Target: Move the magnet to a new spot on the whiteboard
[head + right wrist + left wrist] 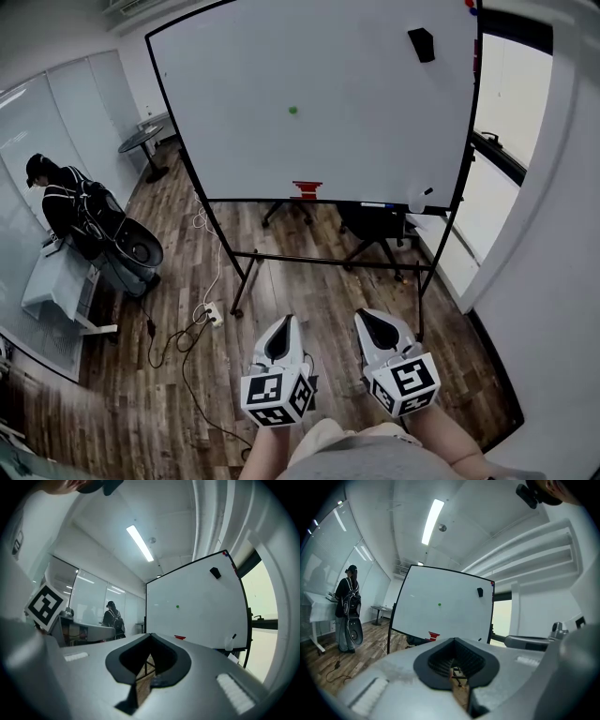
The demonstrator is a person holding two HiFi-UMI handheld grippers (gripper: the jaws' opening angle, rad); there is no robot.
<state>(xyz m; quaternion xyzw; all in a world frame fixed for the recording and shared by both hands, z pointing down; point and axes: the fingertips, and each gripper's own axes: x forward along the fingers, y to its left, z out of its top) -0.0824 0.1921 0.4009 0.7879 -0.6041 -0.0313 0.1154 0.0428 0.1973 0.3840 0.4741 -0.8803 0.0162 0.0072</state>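
A small green magnet [292, 110] sticks near the middle of the whiteboard [244, 141], which stands on a black wheeled frame. The magnet also shows in the left gripper view [439, 604] and the right gripper view [177, 606]. My left gripper [281, 339] and right gripper [378, 330] are held low, side by side near my body, well short of the board. Both point toward it with jaws shut and nothing between them. In their own views the left gripper [452, 641] and right gripper [150, 637] show the jaws meeting.
A black eraser [421, 44] sits at the board's upper right, a red object [307, 189] and a spray bottle [417, 199] on its tray. A person with a backpack [66, 202] stands at the left. Cables [187, 328] lie on the wooden floor. A window wall is at the right.
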